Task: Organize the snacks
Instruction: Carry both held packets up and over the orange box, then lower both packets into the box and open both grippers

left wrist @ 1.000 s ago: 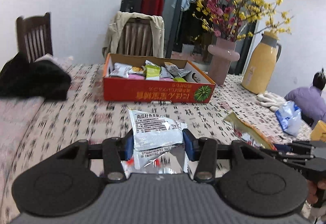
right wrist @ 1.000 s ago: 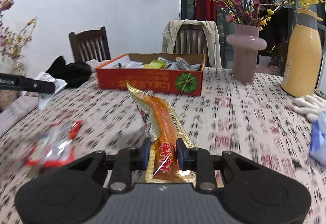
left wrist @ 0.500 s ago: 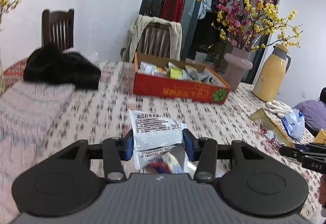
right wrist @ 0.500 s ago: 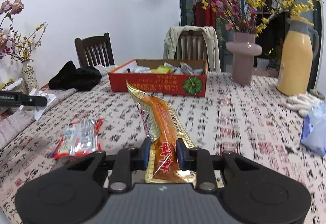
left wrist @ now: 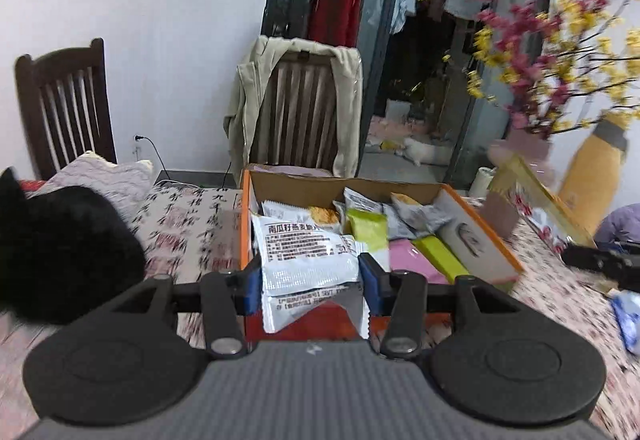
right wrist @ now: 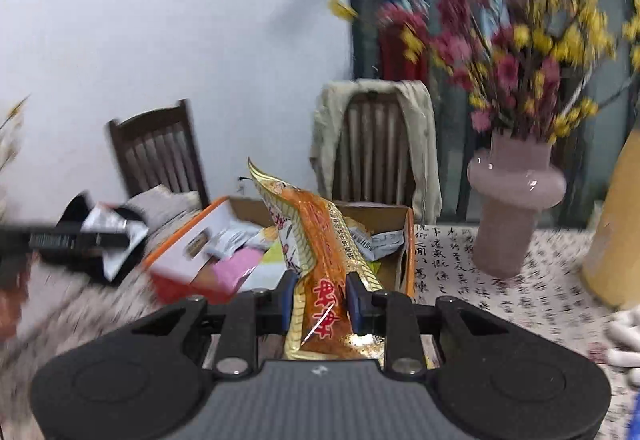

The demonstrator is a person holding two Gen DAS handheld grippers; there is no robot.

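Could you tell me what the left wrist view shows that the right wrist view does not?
Only the left wrist view shows the left gripper clamping the white printed snack packet, and a white plush toy on the floor. Only the right wrist view shows the right gripper clamping the orange and gold snack packet. Both show the orange cardboard box of snacks and the beige jacket over a chair.

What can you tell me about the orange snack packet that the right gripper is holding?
The orange snack packet is a long, glossy foil pouch, orange with gold scaled edges and red characters. It stands nearly upright, its pointed top curling left. The right gripper is shut on its lower part, blue pads pressing both sides. Nothing else touches it. It hangs before the open snack box.
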